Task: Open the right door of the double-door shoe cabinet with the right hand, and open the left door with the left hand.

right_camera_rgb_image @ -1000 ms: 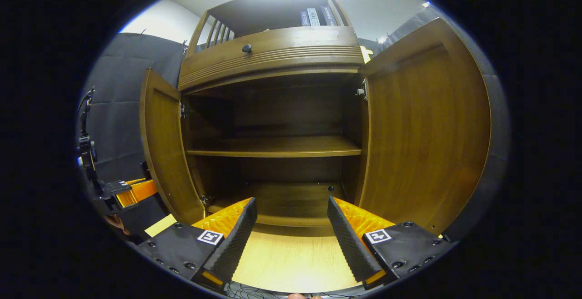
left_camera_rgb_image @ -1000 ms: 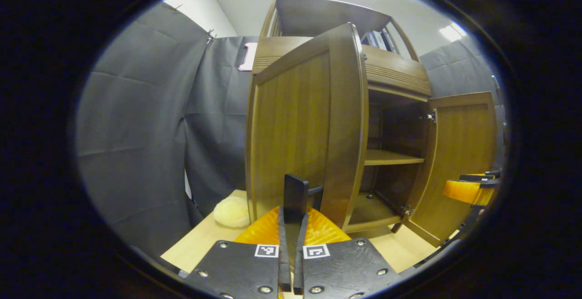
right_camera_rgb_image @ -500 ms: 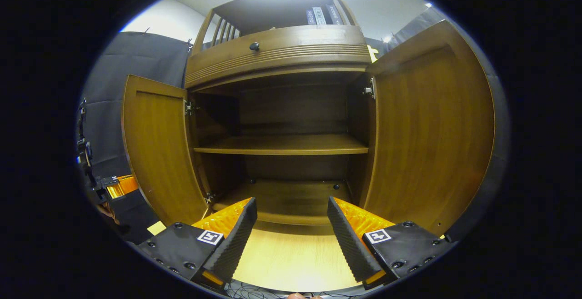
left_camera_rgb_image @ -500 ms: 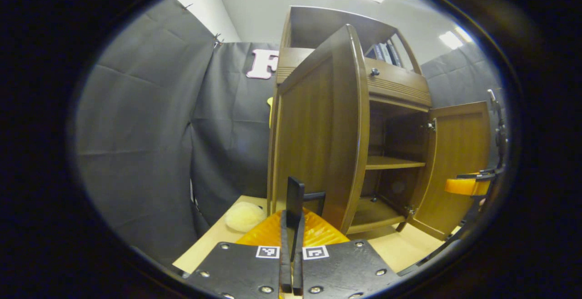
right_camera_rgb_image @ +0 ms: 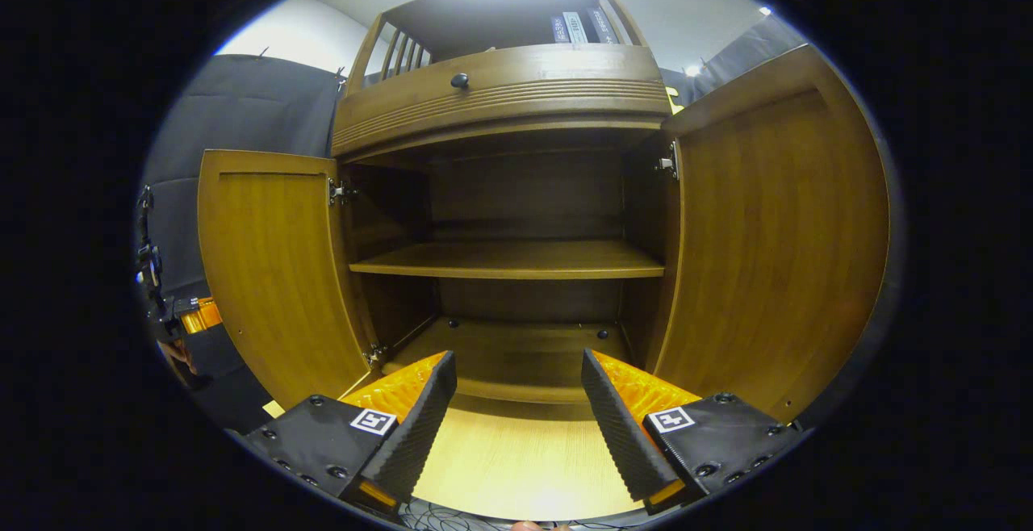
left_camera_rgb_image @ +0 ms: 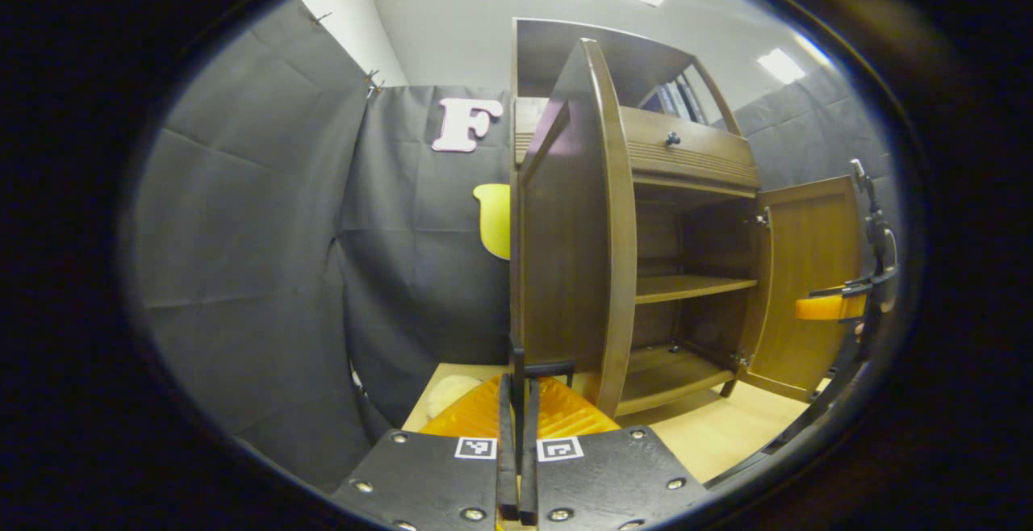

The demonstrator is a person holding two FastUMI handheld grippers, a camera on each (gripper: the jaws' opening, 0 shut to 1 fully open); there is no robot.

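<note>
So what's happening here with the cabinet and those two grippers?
A person is opening the shoe cabinet with a gripper in each hand. The left gripper is shut on the handle of the left door, which stands swung wide. The right door is fully open too, and the right gripper hangs in front of the shelves, jaws open, holding nothing.

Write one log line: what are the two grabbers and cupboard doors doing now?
left gripper: shut on left door handle | right gripper: open, holding nothing | right door: open

One shoe cabinet (right_camera_rgb_image: 500,87) is showing two open doors, left door (right_camera_rgb_image: 270,273) and right door (right_camera_rgb_image: 775,240), one inner shelf (right_camera_rgb_image: 508,261), and one drawer knob (right_camera_rgb_image: 459,80).
</note>
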